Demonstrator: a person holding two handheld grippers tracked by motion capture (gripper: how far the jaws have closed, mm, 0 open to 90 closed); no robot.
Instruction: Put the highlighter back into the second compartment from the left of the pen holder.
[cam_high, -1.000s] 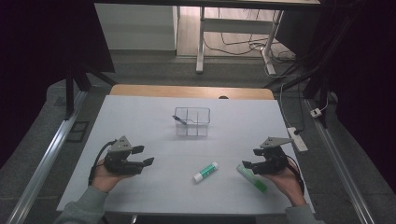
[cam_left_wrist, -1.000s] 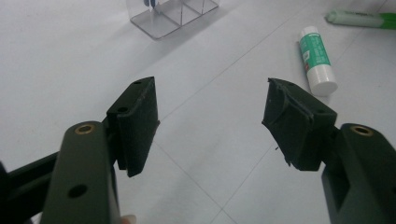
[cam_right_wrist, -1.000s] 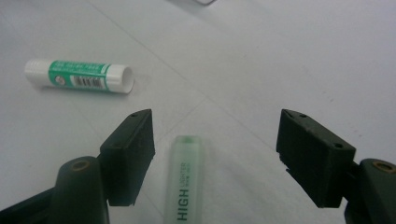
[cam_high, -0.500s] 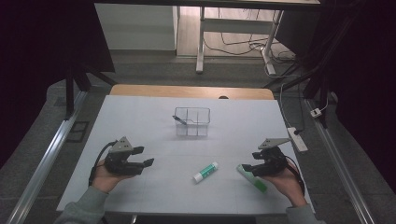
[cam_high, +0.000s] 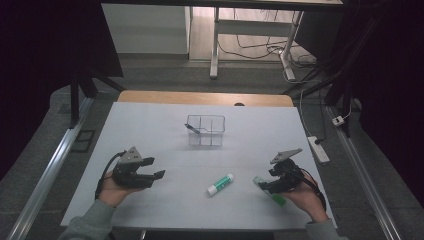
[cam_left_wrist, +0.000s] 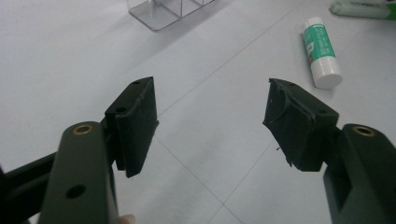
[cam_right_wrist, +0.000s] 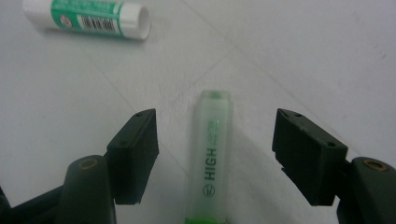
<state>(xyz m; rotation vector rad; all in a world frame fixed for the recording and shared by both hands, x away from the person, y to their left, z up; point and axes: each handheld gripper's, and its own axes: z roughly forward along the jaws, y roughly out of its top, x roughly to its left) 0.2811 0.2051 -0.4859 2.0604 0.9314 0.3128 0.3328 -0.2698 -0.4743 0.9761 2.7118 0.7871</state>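
Highlighter (cam_right_wrist: 212, 154) lies flat on the desk (cam_high: 165, 135) between your right gripper's (cam_right_wrist: 215, 140) open jaws, untouched. Step in hand: pre-grasp. Next, lower and close squarely on the barrel. Your left gripper (cam_left_wrist: 210, 121) hovers open, empty; glue stick (cam_high: 220, 184) and clear organiser (cam_high: 205, 130) lie well apart.

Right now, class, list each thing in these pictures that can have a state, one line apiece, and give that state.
Left gripper: open, fingers apart over bare table, holding nothing.
Right gripper: open, fingers either side of the highlighter, not touching it.
Highlighter: lying flat, cap on.
Glue stick: lying on its side, cap on.
Clear organiser: upright, one small dark item inside.
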